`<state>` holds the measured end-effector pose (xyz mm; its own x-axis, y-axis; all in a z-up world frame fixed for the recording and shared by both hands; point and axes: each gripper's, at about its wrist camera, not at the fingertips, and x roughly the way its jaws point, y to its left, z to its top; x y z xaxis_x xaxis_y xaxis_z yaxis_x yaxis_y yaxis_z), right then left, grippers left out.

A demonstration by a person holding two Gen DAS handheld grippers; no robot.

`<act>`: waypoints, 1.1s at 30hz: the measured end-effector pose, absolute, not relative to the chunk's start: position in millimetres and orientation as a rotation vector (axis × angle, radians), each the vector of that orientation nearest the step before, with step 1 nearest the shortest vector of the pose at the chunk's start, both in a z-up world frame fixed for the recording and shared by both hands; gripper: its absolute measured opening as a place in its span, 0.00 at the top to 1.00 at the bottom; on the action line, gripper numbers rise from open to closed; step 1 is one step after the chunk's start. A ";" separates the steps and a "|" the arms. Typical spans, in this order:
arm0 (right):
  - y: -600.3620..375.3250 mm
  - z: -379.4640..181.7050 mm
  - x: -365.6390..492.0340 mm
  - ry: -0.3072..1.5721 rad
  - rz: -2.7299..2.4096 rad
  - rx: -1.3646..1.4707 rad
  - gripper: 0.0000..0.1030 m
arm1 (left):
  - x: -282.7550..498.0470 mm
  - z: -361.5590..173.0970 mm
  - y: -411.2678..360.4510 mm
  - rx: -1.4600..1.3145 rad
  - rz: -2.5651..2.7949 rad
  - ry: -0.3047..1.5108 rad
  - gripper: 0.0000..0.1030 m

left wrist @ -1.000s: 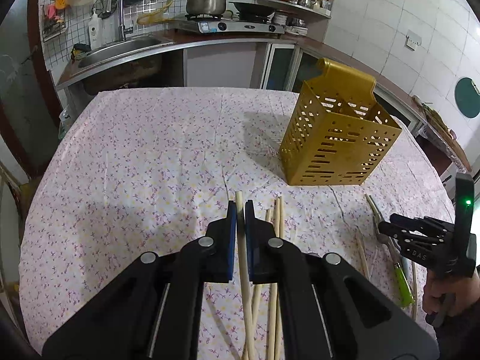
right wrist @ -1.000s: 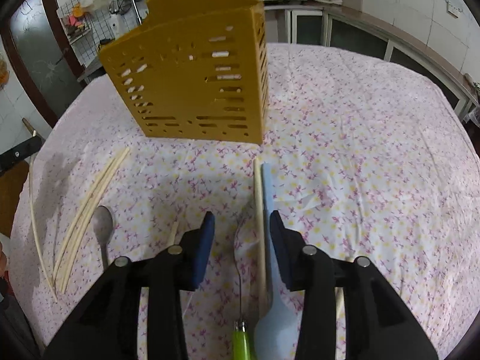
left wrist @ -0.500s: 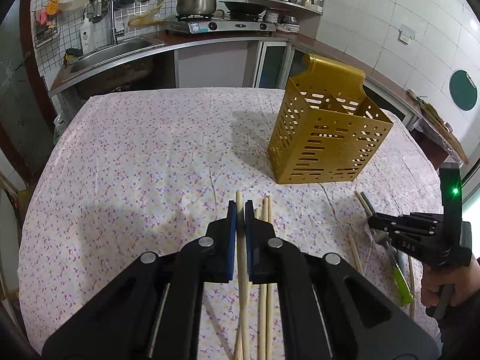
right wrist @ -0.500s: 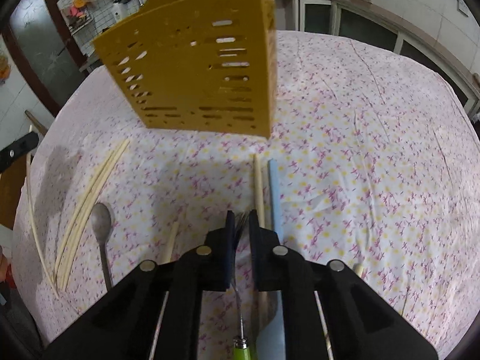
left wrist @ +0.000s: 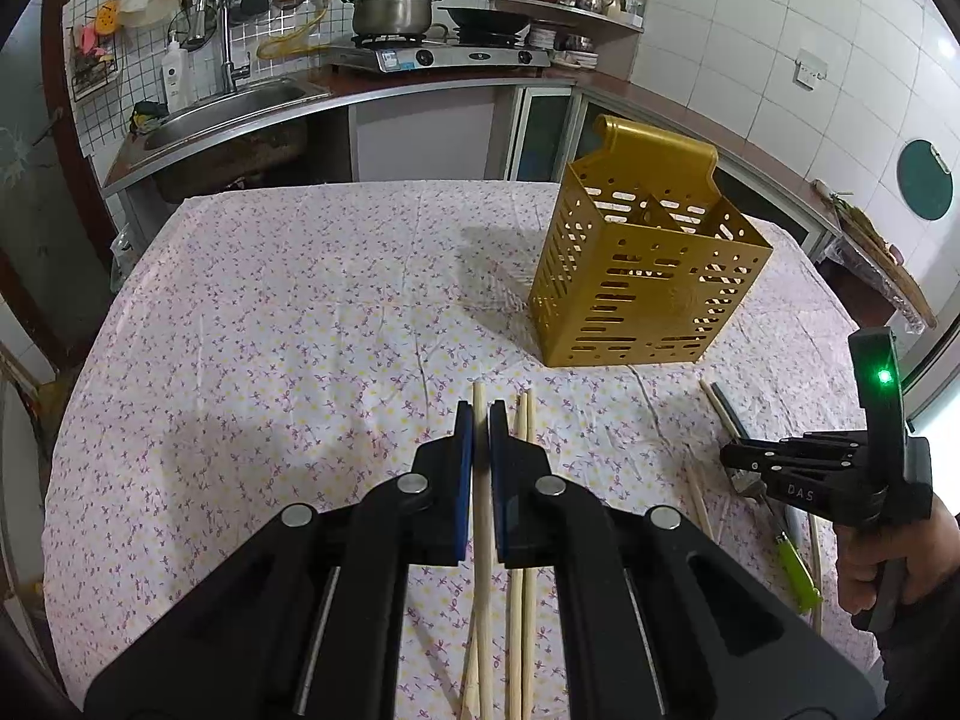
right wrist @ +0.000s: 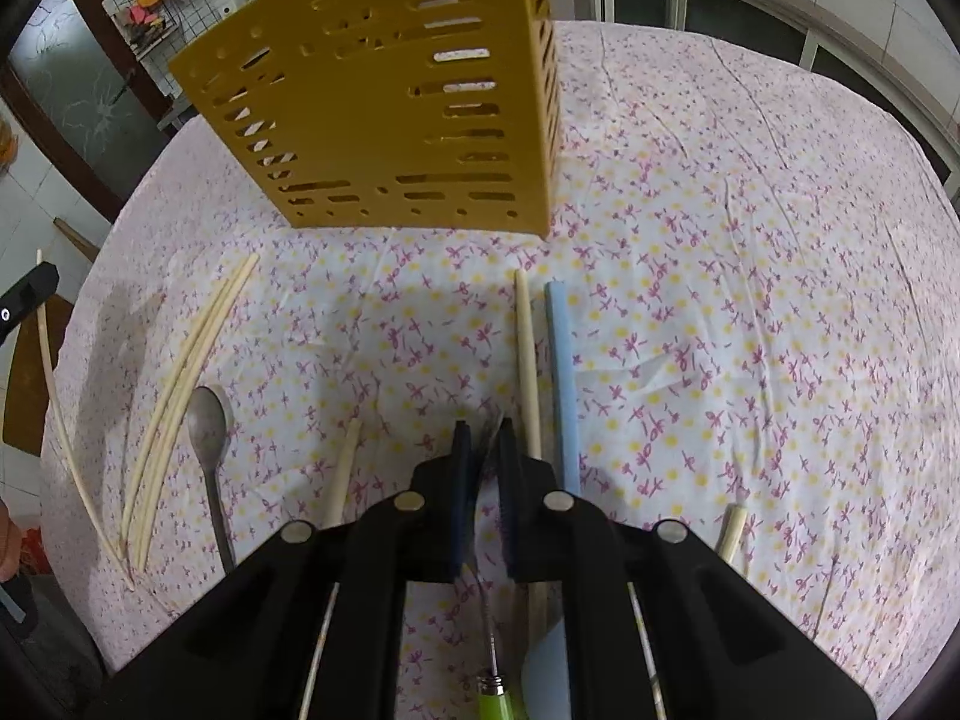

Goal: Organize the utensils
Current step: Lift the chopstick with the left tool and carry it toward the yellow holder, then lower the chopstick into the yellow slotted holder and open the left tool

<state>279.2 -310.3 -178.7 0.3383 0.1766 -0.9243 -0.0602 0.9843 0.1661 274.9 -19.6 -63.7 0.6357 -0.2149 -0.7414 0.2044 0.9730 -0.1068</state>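
- Left wrist view: the left gripper (left wrist: 480, 429) is clenched on a single pale chopstick (left wrist: 482, 516), whose tip pokes out just beyond the blue pads.
- Two more chopsticks (left wrist: 521, 540) lie side by side on the floral tablecloth (left wrist: 270, 330), just to the right of the held one.
- The gold utensil holder (left wrist: 642, 288), perforated and upright, stands on the cloth further back and to the right, well apart from the left gripper.
- At the right edge, a hand (left wrist: 876, 558) carries the right gripper (left wrist: 735, 457), which points down at a green-handled fork (left wrist: 795, 564) lying among further chopsticks.
- Right wrist view: the right gripper (right wrist: 483, 438) has just been closing; its pads now pinch the metal end of the green-handled fork (right wrist: 493, 654), whose green handle shows at the bottom edge.
- Just right of the pads lie a chopstick (right wrist: 527, 360) and a light blue spoon (right wrist: 561, 384), parallel to each other.
- To the left lie a metal spoon (right wrist: 207, 420) and a loose bundle of chopsticks (right wrist: 180, 384).
- The utensil holder (right wrist: 396, 102) stands on the cloth beyond the pads.
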 end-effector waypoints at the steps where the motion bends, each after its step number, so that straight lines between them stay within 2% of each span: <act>1: -310.5 -178.8 279.3 1.217 0.155 0.108 0.91 | 274.5 -63.4 -19.6 -0.013 -0.240 0.848 0.96; 4: -315.0 -172.3 278.7 1.193 0.164 0.117 0.93 | 273.3 -61.8 -19.0 -0.012 -0.240 0.847 0.96; 7: -315.2 -149.0 266.5 1.090 0.161 0.100 0.98 | 271.4 -58.9 -17.0 -0.013 -0.238 0.843 0.96; 15: -314.3 -83.5 237.7 0.890 0.163 0.078 0.99 | 257.7 -40.5 -18.9 -0.017 -0.252 0.803 0.96; 21: -322.0 -45.4 218.6 0.758 0.242 0.184 0.99 | 244.3 -20.1 -22.8 -0.020 -0.264 0.755 0.96; 33: -322.3 -16.5 199.0 0.626 0.281 0.230 0.99 | 222.4 15.2 -40.1 0.005 -0.288 0.665 0.96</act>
